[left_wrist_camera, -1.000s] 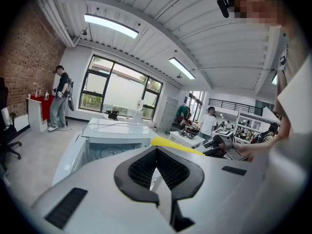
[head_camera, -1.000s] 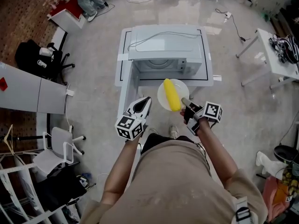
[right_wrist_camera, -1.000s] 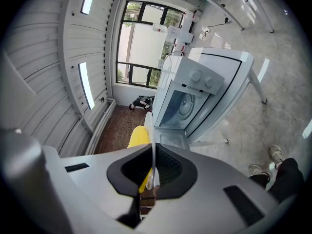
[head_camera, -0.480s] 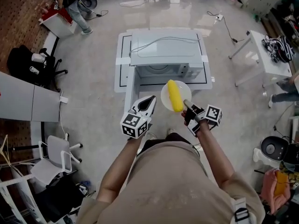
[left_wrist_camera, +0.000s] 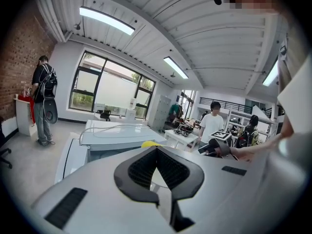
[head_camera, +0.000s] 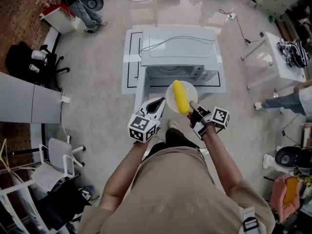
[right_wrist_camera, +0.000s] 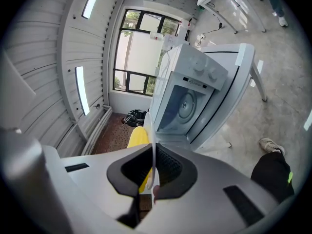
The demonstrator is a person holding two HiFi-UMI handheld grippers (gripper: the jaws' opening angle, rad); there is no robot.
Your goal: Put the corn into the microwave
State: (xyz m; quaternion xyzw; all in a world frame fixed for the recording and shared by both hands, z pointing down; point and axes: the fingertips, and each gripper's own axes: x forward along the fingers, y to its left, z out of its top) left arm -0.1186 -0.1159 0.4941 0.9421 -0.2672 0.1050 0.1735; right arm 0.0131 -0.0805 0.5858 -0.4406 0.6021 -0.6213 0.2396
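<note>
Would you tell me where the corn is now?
Head view, centre: the corn lies on a white plate gripped at its rim by the right claw, just in front of the open microwave.

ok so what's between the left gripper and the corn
Only a bare strip of the white plate: in the head view the left gripper sits beside its left rim, the corn on its middle.

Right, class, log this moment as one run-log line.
right gripper: shut on plate rim | corn: lying on plate | left gripper: shut, empty | microwave: cavity open, corn not yet inside
</note>
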